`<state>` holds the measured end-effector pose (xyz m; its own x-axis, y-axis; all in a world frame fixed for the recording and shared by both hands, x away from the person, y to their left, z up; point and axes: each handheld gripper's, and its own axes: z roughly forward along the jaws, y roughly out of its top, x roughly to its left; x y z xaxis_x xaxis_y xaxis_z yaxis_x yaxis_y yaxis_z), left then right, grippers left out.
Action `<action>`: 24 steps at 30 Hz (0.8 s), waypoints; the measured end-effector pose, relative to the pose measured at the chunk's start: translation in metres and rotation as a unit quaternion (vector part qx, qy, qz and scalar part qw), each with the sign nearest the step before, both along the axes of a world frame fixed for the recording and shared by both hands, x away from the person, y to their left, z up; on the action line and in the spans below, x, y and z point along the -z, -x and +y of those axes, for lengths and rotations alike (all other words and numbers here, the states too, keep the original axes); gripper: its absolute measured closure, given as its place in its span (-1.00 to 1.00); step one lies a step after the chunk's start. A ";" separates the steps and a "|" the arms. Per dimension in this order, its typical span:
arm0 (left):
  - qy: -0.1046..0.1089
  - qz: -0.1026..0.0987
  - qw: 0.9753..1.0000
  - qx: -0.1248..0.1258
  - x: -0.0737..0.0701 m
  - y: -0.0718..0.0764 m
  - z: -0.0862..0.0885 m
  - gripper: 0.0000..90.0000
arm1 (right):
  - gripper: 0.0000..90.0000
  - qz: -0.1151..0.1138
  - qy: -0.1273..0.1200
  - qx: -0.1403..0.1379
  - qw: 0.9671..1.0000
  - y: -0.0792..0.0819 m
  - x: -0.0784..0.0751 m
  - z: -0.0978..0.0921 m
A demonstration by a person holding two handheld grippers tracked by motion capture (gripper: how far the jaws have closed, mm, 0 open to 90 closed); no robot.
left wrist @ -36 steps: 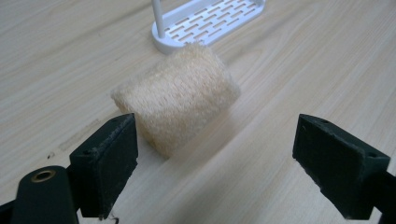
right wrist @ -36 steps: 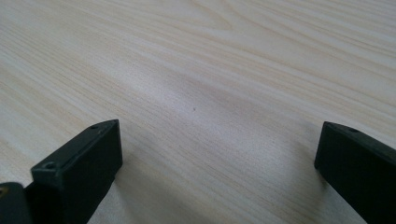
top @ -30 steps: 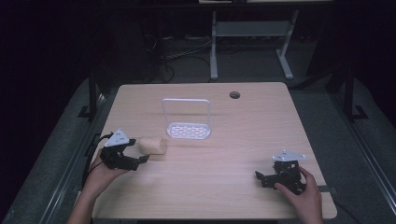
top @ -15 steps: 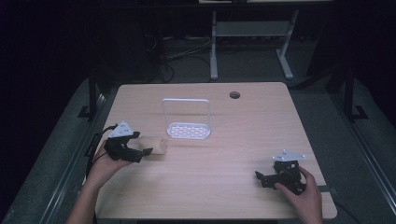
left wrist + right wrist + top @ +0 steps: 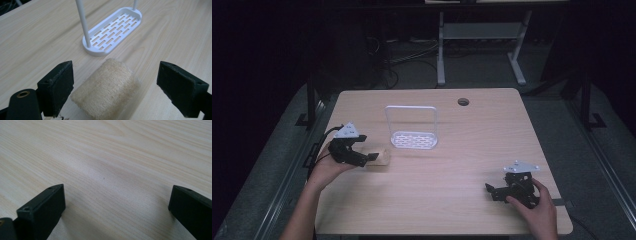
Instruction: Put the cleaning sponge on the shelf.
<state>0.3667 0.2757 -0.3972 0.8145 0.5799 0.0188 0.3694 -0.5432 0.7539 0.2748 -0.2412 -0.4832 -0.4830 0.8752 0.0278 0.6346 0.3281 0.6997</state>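
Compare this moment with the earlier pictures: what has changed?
The left gripper moved forward and right to the beige sponge, its open fingers now on either side of it, not yet closed. The sponge, the white rack and the open right gripper stayed put.

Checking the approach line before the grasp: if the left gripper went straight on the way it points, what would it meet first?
The beige sponge: it lies on the table between the open jaws of the left gripper, nearer the left one. Beyond it stands the white rack, which would probably come next.
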 end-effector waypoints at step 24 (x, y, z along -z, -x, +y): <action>-0.019 0.026 0.996 0.082 0.030 -0.028 -0.001 -0.70 | -0.99 0.000 0.000 0.000 1.000 0.000 0.000 0.000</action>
